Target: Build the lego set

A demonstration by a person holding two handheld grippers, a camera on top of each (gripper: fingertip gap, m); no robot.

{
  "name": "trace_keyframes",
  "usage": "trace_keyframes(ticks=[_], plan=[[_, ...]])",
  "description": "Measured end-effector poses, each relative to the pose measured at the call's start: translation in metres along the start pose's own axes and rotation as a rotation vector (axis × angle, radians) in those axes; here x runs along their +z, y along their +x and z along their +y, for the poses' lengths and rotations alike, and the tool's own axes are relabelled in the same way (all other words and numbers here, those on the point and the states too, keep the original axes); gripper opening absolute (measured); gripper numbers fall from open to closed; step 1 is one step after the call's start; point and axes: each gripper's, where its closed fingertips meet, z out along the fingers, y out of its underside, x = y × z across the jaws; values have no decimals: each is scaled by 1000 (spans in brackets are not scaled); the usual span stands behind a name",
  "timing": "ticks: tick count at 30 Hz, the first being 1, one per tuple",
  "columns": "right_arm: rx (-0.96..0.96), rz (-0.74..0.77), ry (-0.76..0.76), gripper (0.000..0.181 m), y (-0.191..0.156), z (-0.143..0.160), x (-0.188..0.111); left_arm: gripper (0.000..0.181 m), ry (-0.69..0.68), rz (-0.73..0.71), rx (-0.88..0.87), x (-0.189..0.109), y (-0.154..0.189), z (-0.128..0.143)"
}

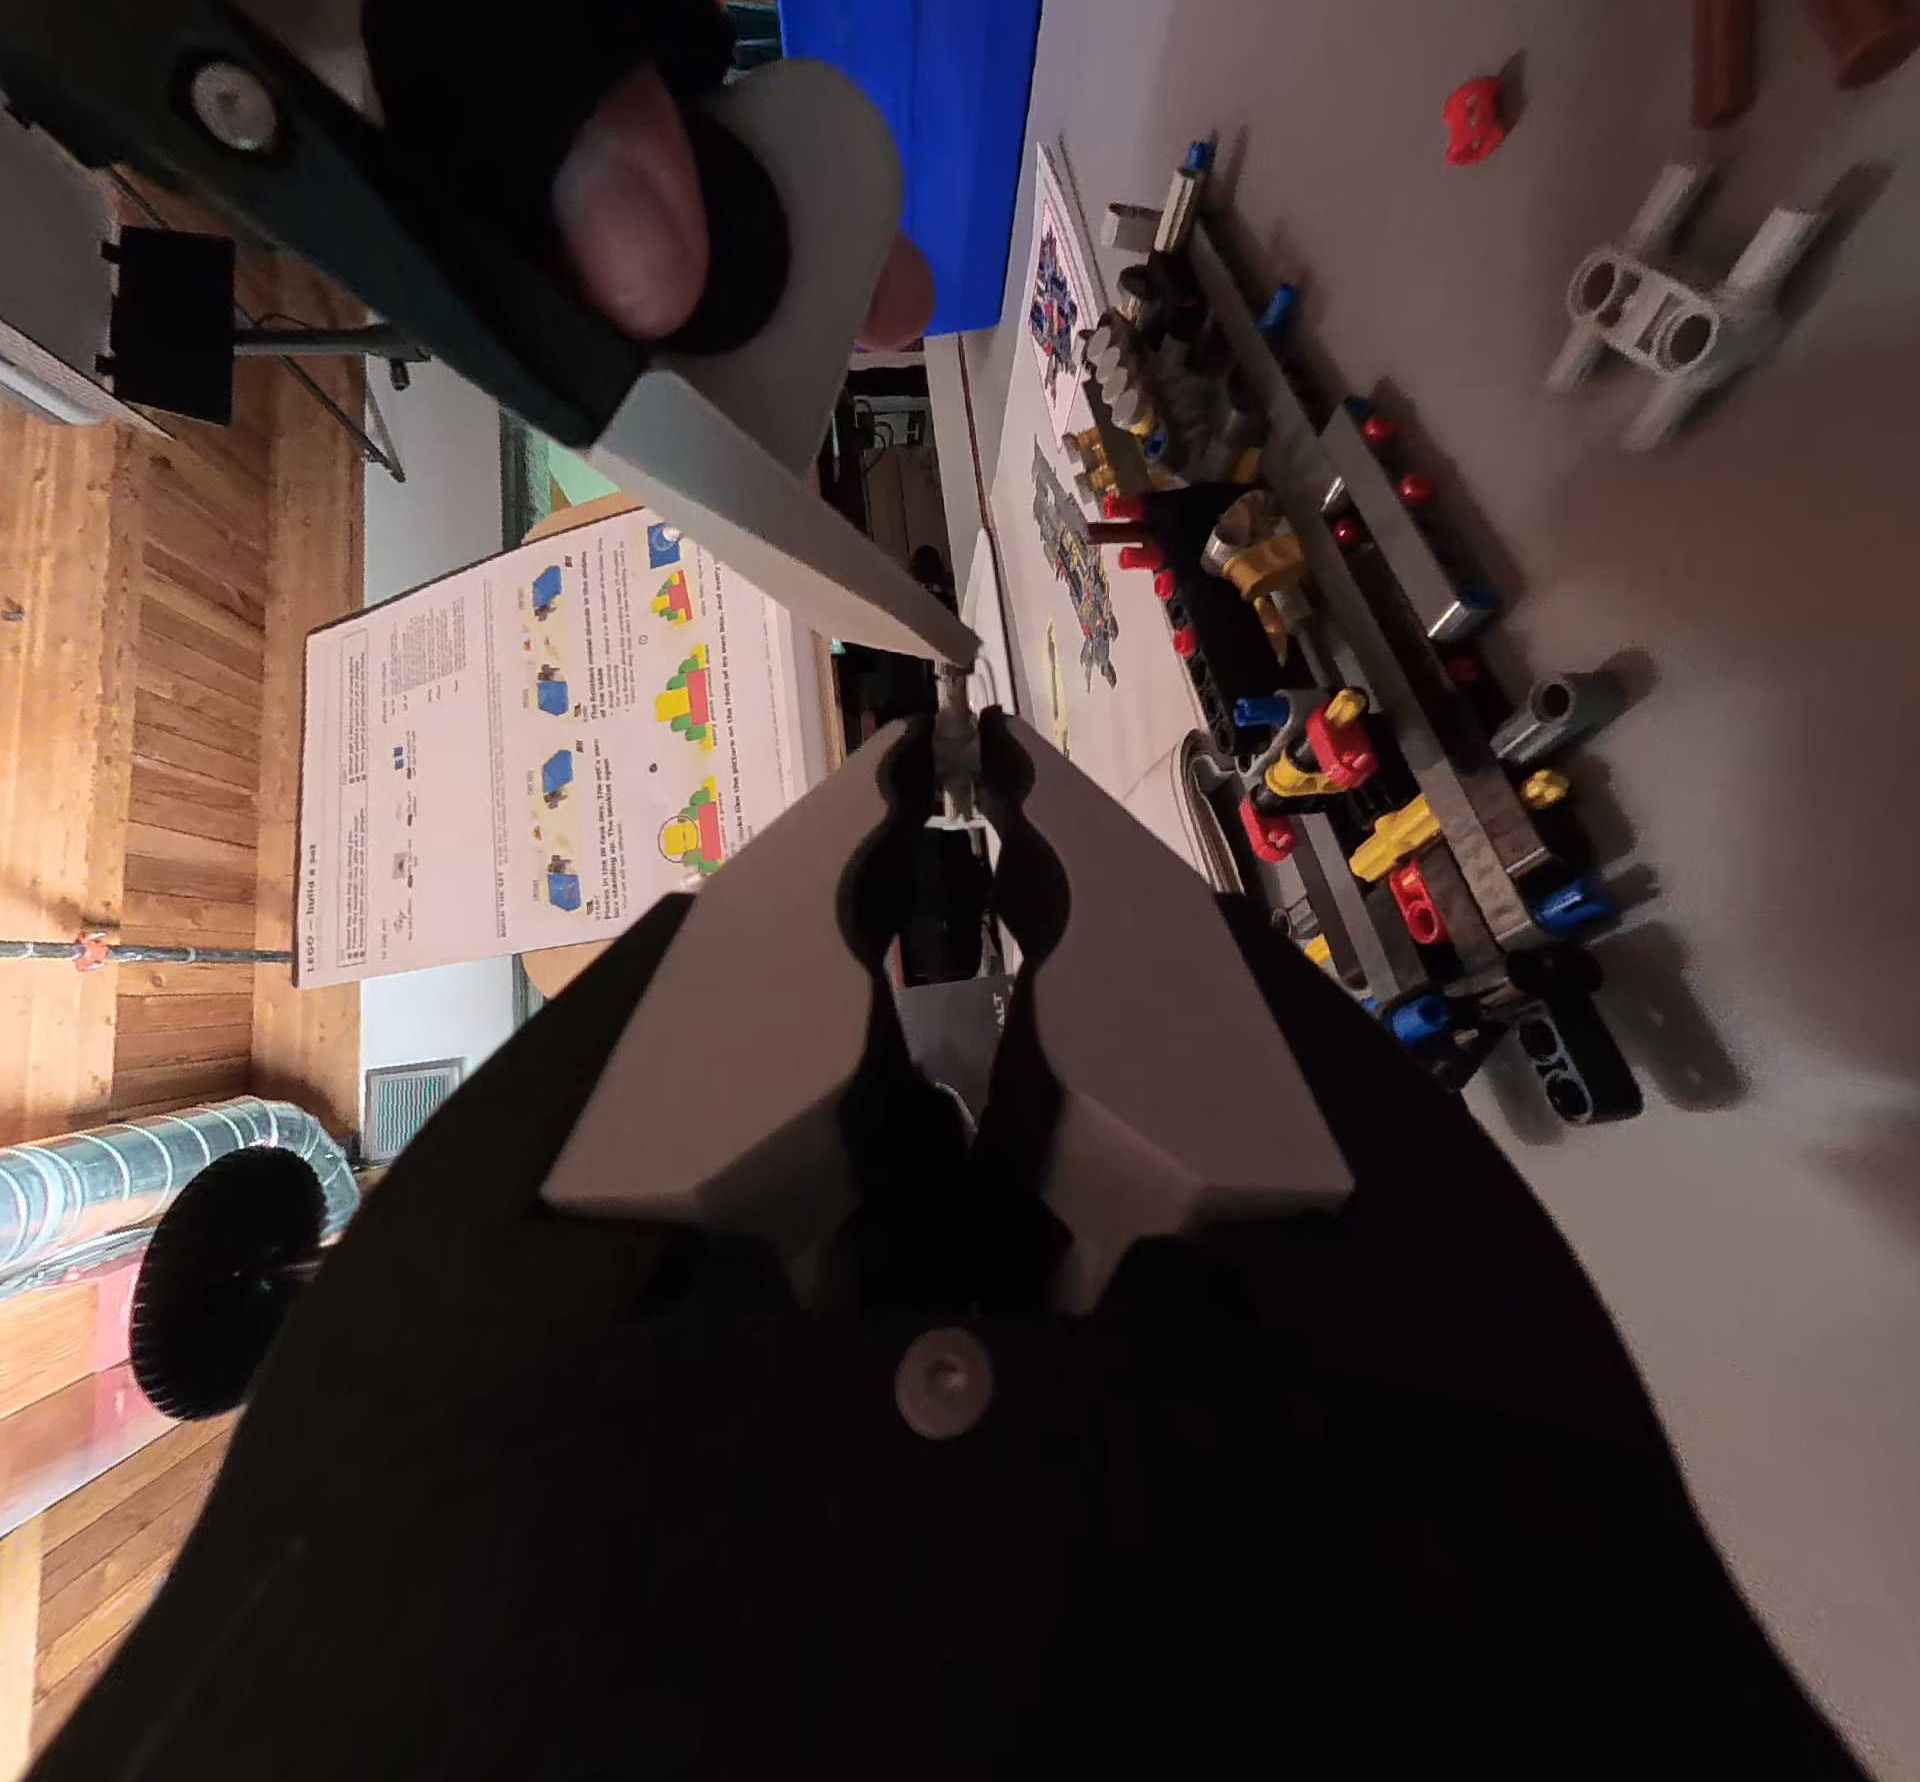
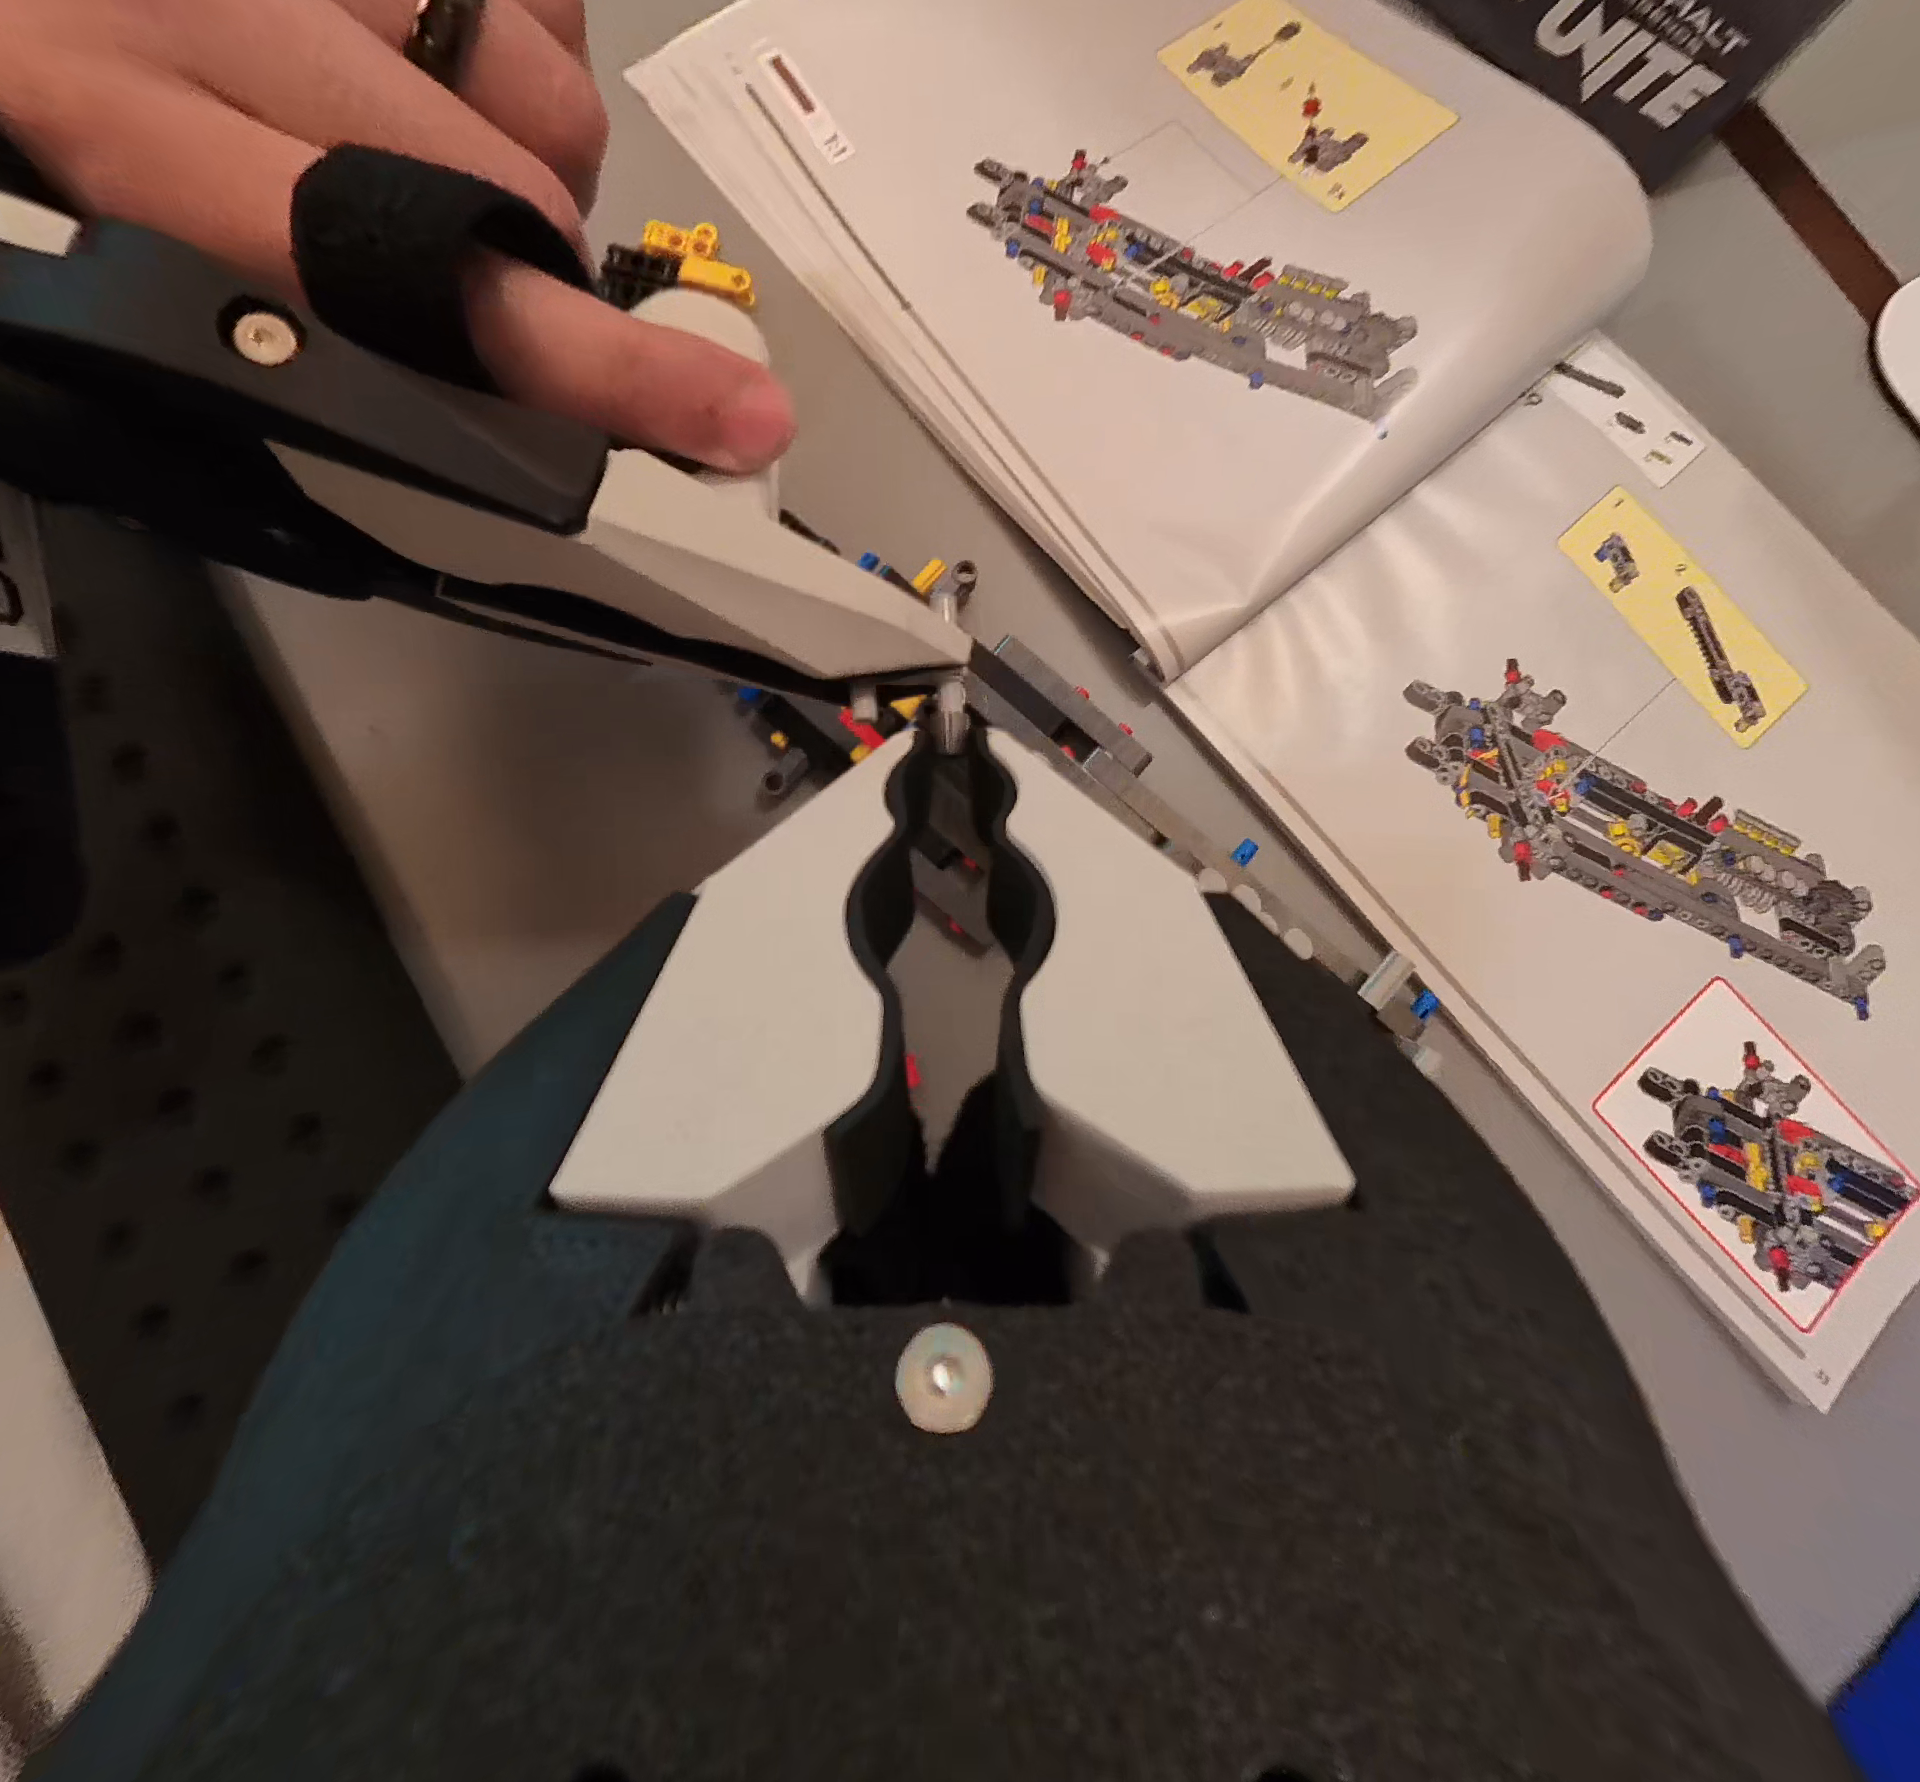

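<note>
The left gripper (image 1: 956,745) pinches a small grey pin (image 1: 954,758) at the very tips of its 2 fingers, and the right gripper (image 2: 948,733) pinches the same pin's other end (both held above the surface (image 1: 1558,1420)). The long half-built lego frame (image 1: 1340,652) lies on the surface beside the open instruction booklet (image 2: 1299,444), just beyond the fingertips.

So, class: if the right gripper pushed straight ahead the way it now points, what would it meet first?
The right gripper is shut on a small grey piece, with the left gripper right at its tips. Pushing on, it would likely meet that first, then the long grey chassis just behind; depth is unclear.
</note>
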Motion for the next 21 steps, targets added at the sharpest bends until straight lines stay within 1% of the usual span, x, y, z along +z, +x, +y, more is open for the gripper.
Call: trace_keyframes(ticks=[3,5,7,8,11,16,18,21], plan=[[-72,-4,-60,5,-1,4,-3,7,17,11,-10,0,2,-5],[-133,25,-113,5,-1,8,-3,6,14,15,14,0,5,-8],[-140,39,-160,5,-1,11,-1,6,5,22,37,1,8,-10],[-113,36,-162,5,0,11,-1,7,-5,16,43,1,8,-9],[8,-9,-103,5,3,5,-1,7,-22,9,-16,2,4,-5],[130,-99,83,5,5,-8,-9,7,19,32,-293,0,-8,-1],[158,-124,165,5,5,-13,-14,7,40,37,-370,-2,-13,0],[165,-132,235,5,3,-15,-17,7,53,35,-374,-4,-15,-1]])
